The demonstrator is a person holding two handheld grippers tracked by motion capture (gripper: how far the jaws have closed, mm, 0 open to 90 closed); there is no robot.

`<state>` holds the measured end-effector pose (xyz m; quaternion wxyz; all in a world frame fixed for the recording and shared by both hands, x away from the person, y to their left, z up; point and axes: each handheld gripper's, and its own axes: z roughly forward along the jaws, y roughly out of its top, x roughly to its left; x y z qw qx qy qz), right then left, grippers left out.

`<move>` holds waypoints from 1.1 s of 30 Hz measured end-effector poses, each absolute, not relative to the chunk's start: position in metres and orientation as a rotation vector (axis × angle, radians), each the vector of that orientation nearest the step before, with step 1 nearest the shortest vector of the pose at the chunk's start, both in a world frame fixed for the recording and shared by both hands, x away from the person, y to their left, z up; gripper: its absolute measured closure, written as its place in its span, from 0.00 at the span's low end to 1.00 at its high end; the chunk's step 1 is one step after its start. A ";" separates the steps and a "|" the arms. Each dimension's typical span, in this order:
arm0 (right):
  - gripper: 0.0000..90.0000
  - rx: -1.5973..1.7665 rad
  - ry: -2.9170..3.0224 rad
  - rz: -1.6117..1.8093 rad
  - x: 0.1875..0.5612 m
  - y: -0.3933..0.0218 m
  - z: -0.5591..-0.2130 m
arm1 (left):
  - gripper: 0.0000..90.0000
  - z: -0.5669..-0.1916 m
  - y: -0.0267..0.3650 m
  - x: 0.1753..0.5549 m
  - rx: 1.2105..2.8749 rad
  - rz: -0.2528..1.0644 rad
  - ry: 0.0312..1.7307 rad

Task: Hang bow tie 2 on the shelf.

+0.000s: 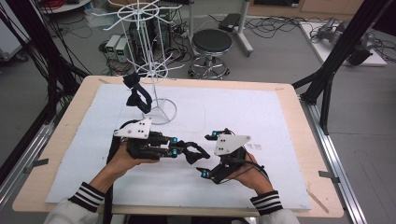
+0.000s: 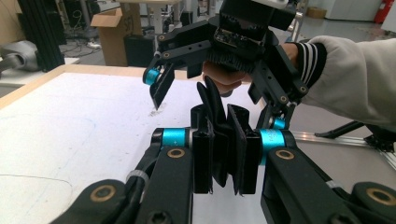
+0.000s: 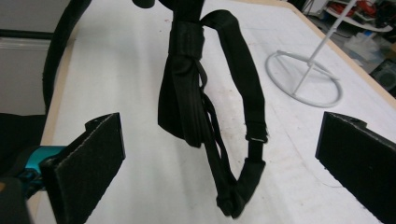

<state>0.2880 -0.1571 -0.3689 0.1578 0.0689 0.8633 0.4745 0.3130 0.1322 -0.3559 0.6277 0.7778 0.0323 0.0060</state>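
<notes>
A black folded strap with a buckle point(image 3: 194, 93) hangs from my left gripper point(image 2: 224, 158), whose jaws are shut on its upper folds. In the high view the left gripper point(image 1: 184, 150) points right at mid-table with the strap point(image 1: 198, 153) at its tip. My right gripper point(image 1: 206, 154) faces it with its jaws wide open on either side of the strap. In the right gripper view the right gripper point(image 3: 224, 158) has its pads point(image 3: 88, 158) well clear of the strap's loose loop, which dangles over the white mat.
A white wire display rack point(image 1: 154, 70) stands on a ring base point(image 1: 161, 112) at the back left of the mat point(image 1: 261, 116). Another black strap point(image 1: 138, 95) hangs from one of its hooks. A stool point(image 1: 211, 44) and cables sit on the floor beyond the table.
</notes>
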 end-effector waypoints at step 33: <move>0.01 0.583 2.207 1.519 0.280 -0.224 -0.385 | 0.89 -0.332 0.151 0.318 1.735 0.164 0.116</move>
